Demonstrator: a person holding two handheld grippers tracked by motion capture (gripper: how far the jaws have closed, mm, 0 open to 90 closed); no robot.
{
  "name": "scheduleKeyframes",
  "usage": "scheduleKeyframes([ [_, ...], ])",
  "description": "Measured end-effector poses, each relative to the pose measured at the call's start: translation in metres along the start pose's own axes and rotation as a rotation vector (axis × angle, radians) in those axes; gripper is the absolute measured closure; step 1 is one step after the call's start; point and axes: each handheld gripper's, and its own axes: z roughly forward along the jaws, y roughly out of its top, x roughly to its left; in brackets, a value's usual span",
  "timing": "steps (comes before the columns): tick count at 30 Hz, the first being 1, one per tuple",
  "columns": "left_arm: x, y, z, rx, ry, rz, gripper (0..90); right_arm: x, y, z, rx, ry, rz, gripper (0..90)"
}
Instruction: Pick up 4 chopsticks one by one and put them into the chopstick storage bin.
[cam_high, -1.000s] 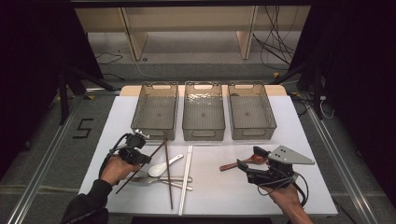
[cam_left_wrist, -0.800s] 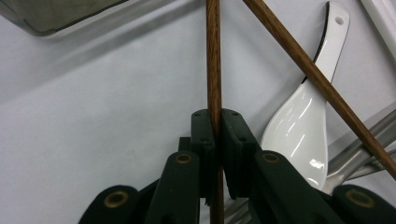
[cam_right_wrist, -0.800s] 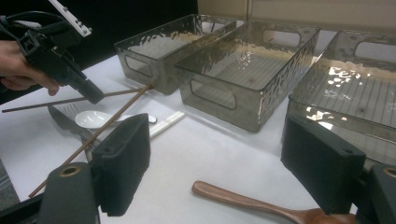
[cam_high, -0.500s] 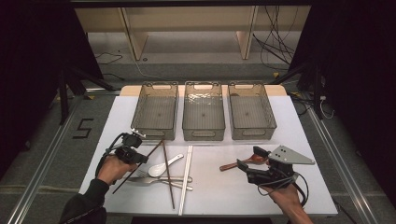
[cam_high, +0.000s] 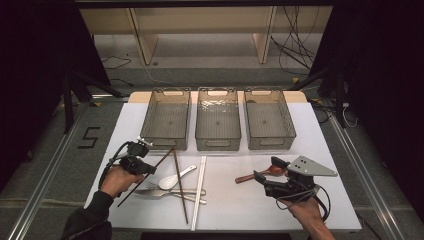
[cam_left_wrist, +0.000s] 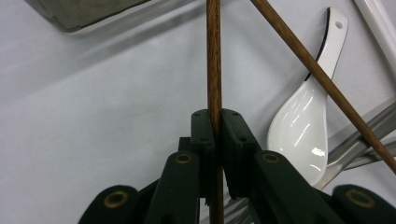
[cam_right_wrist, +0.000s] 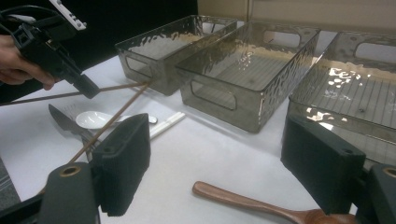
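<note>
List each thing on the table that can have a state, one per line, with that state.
Left gripper: shut on brown chopstick, lifted.
Right gripper: open, holding nothing.
Second brown chopstick: lying on the table.
White ceramic spoon: lying bowl up.
Wooden spoon: lying ahead of the right gripper.
Three clear bins: upright, empty.
White chopsticks: lying side by side.
Metal cutlery: lying flat.

A white-topped table (cam_high: 327, 150) is seen on a grey floor (cam_high: 40, 145) marked with a black "5" (cam_high: 90, 136). Pale wooden shelving (cam_high: 200, 25) stands behind, cables (cam_high: 295, 47) are strewn beneath it, and dark curtains (cam_high: 380, 75) flank both sides.
</note>
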Motion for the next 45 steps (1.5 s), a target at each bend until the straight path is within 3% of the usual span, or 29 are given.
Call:
scheduleKeyframes([
  [9,-0.001,0.000,-0.009,-0.024,-0.010,0.000,83.6,0.000,0.000,0.000,0.001,-0.001,0.000,24.8],
  [19,-0.013,0.001,-0.025,-0.027,-0.046,0.056,83.7,0.000,0.000,0.000,0.001,-0.001,0.001,24.8],
  [22,-0.016,0.002,-0.030,-0.043,-0.070,0.060,83.6,0.000,0.000,0.000,0.002,-0.001,0.001,24.8],
  [28,-0.024,0.005,-0.035,-0.076,-0.072,0.073,83.6,-0.001,0.000,0.000,0.003,-0.002,0.000,24.8],
  [32,-0.025,0.010,-0.037,-0.097,-0.080,0.083,83.6,-0.001,0.000,0.000,0.000,-0.001,0.005,24.8],
  [35,-0.024,0.015,-0.038,-0.125,-0.098,0.069,83.6,-0.001,0.000,0.000,-0.002,-0.001,0.009,24.8],
  [45,-0.019,0.045,-0.037,-0.180,-0.075,0.062,83.6,-0.001,0.000,0.000,-0.002,0.003,0.014,24.8],
])
